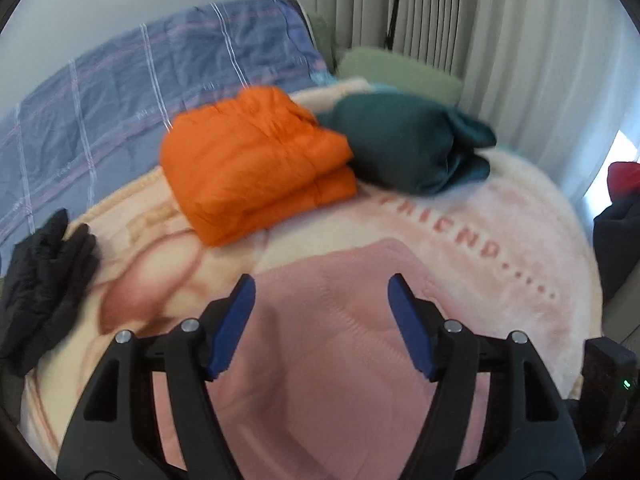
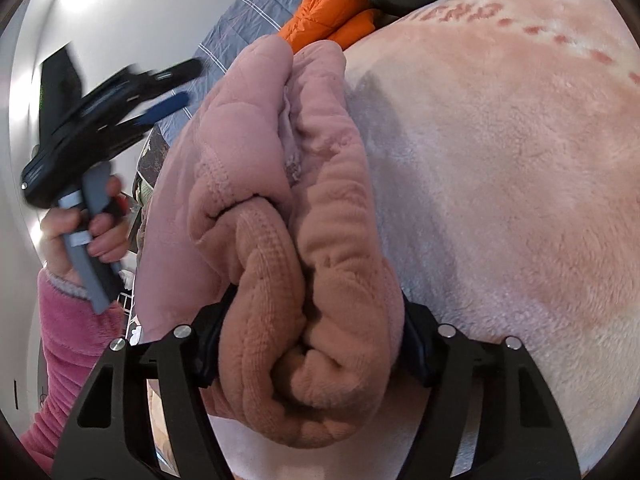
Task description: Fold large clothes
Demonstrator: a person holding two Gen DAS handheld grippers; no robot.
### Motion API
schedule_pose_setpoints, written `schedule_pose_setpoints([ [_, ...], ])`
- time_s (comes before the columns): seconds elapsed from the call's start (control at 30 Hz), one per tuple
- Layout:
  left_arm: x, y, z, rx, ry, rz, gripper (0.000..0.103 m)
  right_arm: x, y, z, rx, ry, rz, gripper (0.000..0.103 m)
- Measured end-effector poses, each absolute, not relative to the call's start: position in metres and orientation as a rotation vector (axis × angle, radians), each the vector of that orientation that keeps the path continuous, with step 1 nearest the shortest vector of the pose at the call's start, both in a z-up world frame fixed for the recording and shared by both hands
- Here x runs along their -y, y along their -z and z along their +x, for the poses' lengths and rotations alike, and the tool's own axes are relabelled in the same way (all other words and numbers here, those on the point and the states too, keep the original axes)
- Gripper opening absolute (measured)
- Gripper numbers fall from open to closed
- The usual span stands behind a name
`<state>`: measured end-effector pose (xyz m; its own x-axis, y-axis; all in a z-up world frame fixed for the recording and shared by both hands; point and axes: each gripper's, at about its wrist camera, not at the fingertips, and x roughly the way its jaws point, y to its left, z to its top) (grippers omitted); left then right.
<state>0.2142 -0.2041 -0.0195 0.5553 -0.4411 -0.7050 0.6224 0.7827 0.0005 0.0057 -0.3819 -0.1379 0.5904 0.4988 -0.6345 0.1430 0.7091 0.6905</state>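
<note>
Pink fleece garment [image 2: 304,280] bunches lengthwise in my clenched right gripper [image 2: 312,344]; my left gripper [image 1: 322,324], released, hovers just above its near fold.

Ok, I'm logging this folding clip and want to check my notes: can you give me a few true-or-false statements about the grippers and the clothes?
1. The right gripper is clamped on the bunched pink garment. True.
2. The left gripper holds the orange jacket. False: it is open, holding nothing, over pink fabric.
3. The orange jacket lies folded on the blanket. True.
4. The dark green garment lies left of the orange jacket in the left wrist view. False: it lies to its right.
</note>
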Motion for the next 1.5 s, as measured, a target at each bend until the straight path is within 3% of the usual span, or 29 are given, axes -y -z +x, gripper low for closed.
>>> schedule_pose_setpoints([
  [0.23,0.123,0.003,0.196,-0.682,0.568,0.219,0.073,0.377,0.14,-0.005,-0.921,-0.231,0.764,0.07],
  [0.3,0.107,0.022,0.198,-0.728,0.543,0.22,0.05,0.375,0.14,-0.008,-0.921,-0.232,0.763,0.071],
  [0.33,0.104,0.046,0.204,-0.8,0.504,0.243,0.033,0.374,0.14,-0.007,-0.92,-0.241,0.762,0.075],
  [0.43,0.1,0.101,0.209,-0.82,0.444,0.243,0.033,0.365,0.138,-0.006,-0.922,-0.214,0.732,0.076],
  [0.6,0.113,0.086,0.207,-0.799,0.418,0.256,0.027,0.363,0.138,-0.009,-0.921,-0.209,0.745,0.076],
  [0.63,0.109,0.08,0.205,-0.786,0.428,0.238,0.034,0.362,0.138,-0.012,-0.919,-0.206,0.741,0.075],
  [0.67,0.102,0.074,0.207,-0.782,0.425,0.199,0.057,0.364,0.138,-0.008,-0.917,-0.206,0.741,0.075],
  [0.73,0.07,0.064,0.211,-0.79,0.398,0.039,0.081,0.364,0.139,-0.01,-0.916,-0.209,0.742,0.075],
  [0.9,0.021,0.09,0.215,-0.964,0.532,-0.338,0.083,0.365,0.14,-0.01,-0.921,-0.216,0.745,0.076],
  [1.17,0.017,0.145,0.229,-1.092,0.694,-0.714,0.099,0.365,0.138,-0.01,-0.915,-0.205,0.748,0.076],
  [1.5,0.055,0.142,0.238,-1.11,0.763,-0.584,0.101,0.365,0.138,-0.013,-0.908,-0.205,0.752,0.077],
])
